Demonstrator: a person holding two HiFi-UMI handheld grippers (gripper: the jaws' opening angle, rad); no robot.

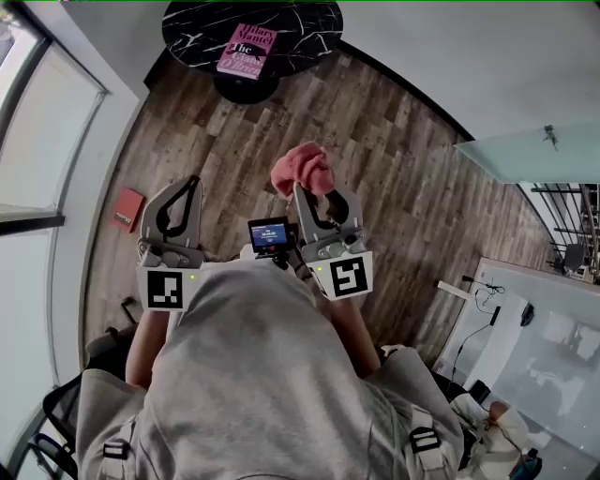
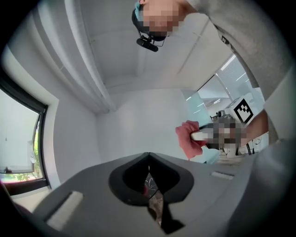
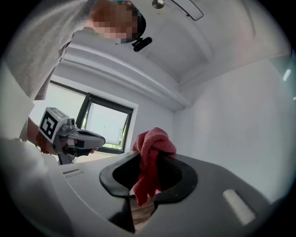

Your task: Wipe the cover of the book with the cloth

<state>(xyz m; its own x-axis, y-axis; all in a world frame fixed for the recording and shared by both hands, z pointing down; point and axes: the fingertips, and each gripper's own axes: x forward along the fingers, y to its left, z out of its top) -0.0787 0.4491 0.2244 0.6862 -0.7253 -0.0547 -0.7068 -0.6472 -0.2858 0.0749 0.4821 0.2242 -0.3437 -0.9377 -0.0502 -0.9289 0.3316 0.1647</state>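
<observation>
The pink book (image 1: pixel 247 51) lies on the round black surface (image 1: pixel 309 28), well apart from both grippers. The red cloth (image 1: pixel 302 169) is pinched between the fingers of the right gripper (image 1: pixel 305 191), while those of the left gripper (image 1: pixel 191 186) are pressed together on nothing.

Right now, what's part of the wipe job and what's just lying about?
Job: cloth, shut in right tongs; book on black table.
Lying about: red flat thing on floor; white desk; left tongs, shut and empty.
</observation>
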